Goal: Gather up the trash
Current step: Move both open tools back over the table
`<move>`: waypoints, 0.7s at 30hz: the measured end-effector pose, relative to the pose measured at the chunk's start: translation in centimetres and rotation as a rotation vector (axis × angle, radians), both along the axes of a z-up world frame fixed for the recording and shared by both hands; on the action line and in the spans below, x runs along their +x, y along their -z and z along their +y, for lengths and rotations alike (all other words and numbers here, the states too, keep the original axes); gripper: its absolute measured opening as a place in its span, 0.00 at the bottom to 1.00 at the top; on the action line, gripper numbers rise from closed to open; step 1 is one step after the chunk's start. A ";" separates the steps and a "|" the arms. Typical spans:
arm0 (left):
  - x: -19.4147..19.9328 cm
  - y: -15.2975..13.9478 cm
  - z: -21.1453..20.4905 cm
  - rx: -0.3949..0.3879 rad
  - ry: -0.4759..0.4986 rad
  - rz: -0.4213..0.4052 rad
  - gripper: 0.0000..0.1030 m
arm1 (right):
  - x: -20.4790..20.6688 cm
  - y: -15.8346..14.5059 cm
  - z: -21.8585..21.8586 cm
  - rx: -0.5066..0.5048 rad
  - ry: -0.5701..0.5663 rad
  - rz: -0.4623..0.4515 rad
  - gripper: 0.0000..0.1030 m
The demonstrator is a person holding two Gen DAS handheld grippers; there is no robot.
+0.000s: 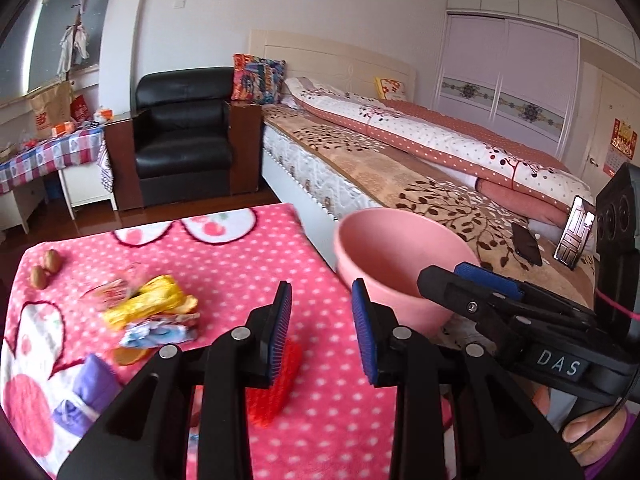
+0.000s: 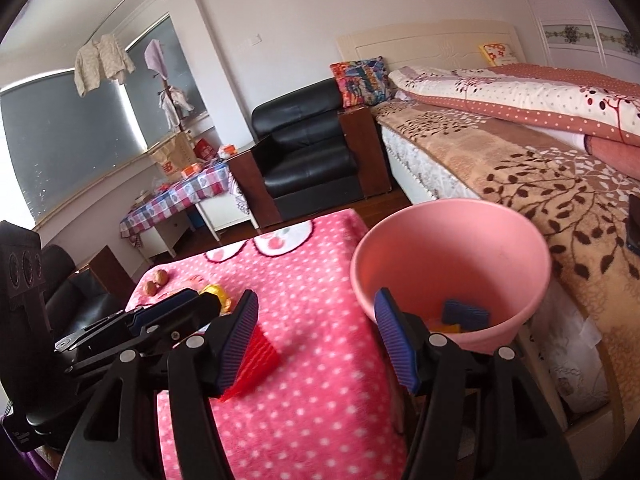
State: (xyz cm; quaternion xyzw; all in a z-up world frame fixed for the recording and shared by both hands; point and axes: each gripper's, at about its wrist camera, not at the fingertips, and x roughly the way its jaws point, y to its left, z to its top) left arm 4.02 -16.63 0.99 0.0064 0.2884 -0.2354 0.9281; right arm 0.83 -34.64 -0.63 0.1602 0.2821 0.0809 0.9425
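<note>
Task status: partly complete, as judged from the present layout. The pink bin (image 2: 452, 264) already contains a dark blue piece (image 2: 466, 314) and a yellow-orange scrap beside it. Several items remain on the pink dotted blanket (image 1: 240, 256).

Remaining items, left to right in the left wrist view:
- Two walnuts (image 1: 46, 266) at 10 o'clock, near the far left edge of the blanket.
- A purple wrapper (image 1: 86, 398) at 8 o'clock.
- A heap of wrappers at 9 o'clock: a yellow wrapper (image 1: 150, 300) on top, a blue-and-white wrapper (image 1: 156, 334) just beneath it.
- A red ribbed piece (image 1: 280, 384) at 6 o'clock, close under the near finger.

Whether the walnuts count as trash cannot be told.

Left gripper (image 1: 322, 332): fingers apart, nothing between them. The left pad stands directly above the red ribbed piece; contact cannot be told.

Bin position: off the blanket's right edge, at 2 o'clock, between the blanket and the bed (image 1: 400, 176).

Right gripper (image 2: 316, 344): fingers wide apart, nothing held. Its left pad overlaps the red ribbed piece in view; its right pad lies in front of the bin's near wall. Contact cannot be told for either.
</note>
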 end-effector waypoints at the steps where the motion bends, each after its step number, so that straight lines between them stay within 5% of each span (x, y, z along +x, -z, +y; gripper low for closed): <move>1: -0.1 0.0 1.0 -0.010 -0.002 0.001 0.30 | 0.0 0.1 0.6 -0.002 -0.008 0.006 0.58; 11: -1.4 0.4 11.0 -0.070 -0.123 0.015 0.30 | -0.1 2.0 6.4 -0.015 -0.102 0.077 0.58; 21: -1.8 3.2 19.8 -0.015 -0.287 0.082 0.30 | 1.1 3.9 10.4 -0.046 -0.172 0.149 0.58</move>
